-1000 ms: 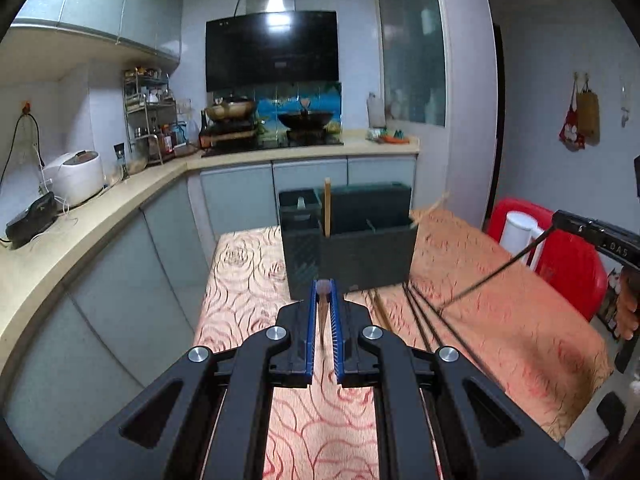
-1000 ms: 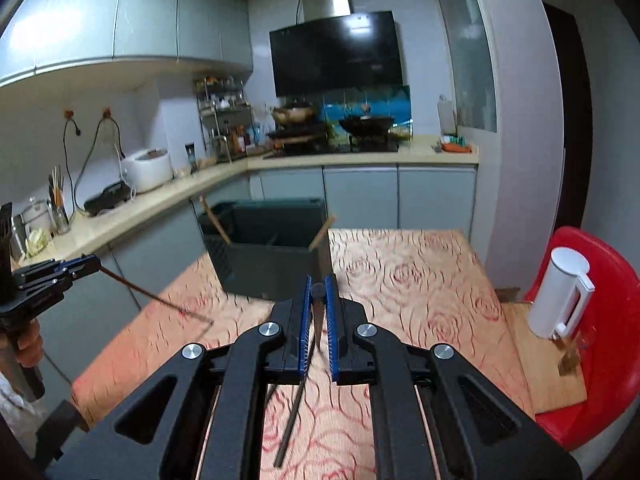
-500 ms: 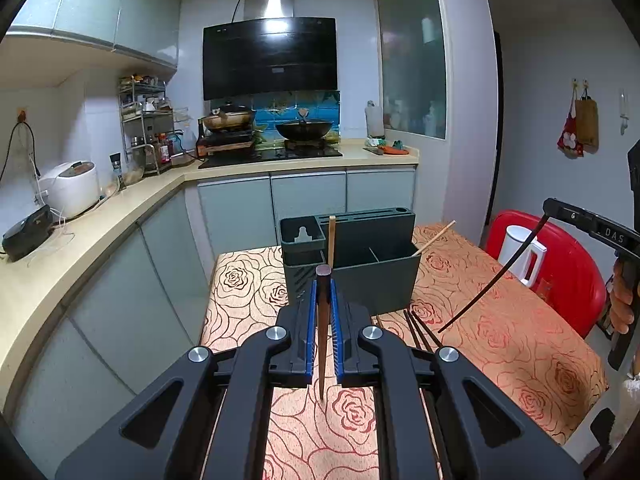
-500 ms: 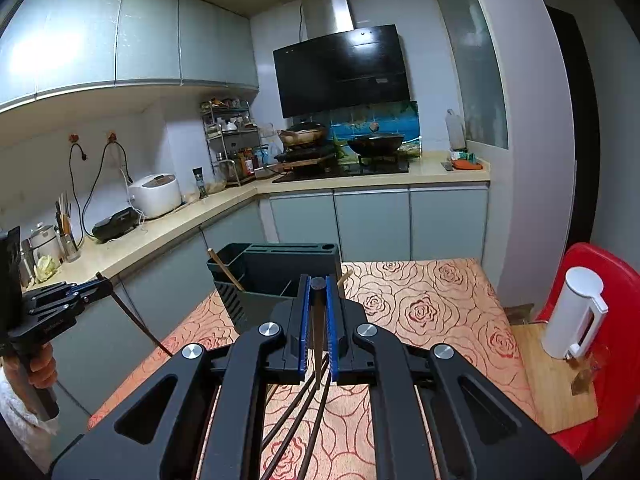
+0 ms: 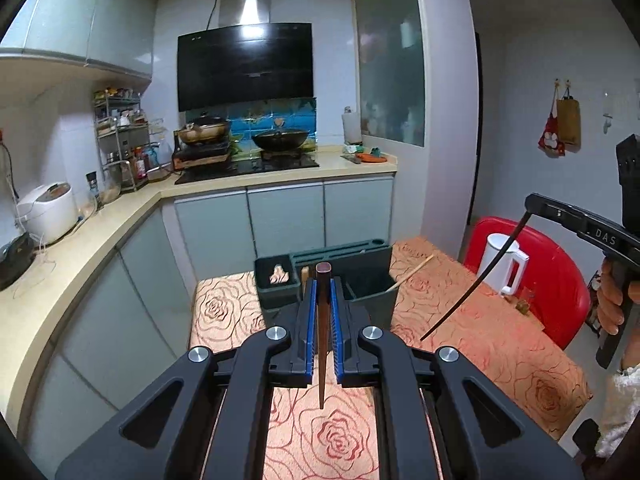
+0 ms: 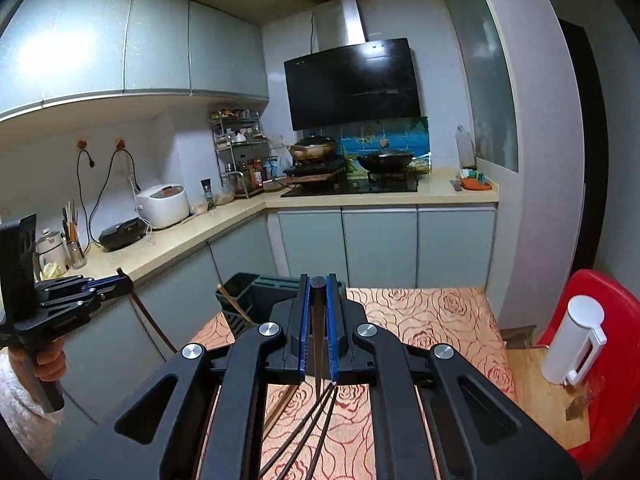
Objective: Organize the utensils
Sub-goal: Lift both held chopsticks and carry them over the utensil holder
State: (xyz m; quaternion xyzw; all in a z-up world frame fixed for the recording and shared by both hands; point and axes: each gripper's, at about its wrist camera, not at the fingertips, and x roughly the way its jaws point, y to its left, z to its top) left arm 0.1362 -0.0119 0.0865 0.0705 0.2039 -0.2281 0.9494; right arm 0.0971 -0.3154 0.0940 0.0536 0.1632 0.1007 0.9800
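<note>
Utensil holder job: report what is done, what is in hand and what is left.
Done: two light wooden sticks already lean in the dark utensil holder.
In hand: the left gripper is shut on a brown chopstick; the right gripper is shut on a black chopstick. Both hang above the table, not yet in the holder.
Left: several dark chopsticks lie on the tablecloth.

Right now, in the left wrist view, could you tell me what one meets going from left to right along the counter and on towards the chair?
Rice cooker → spice rack → covered pan → black wok → paper towel roll → white kettle on the red chair → right gripper.
</note>
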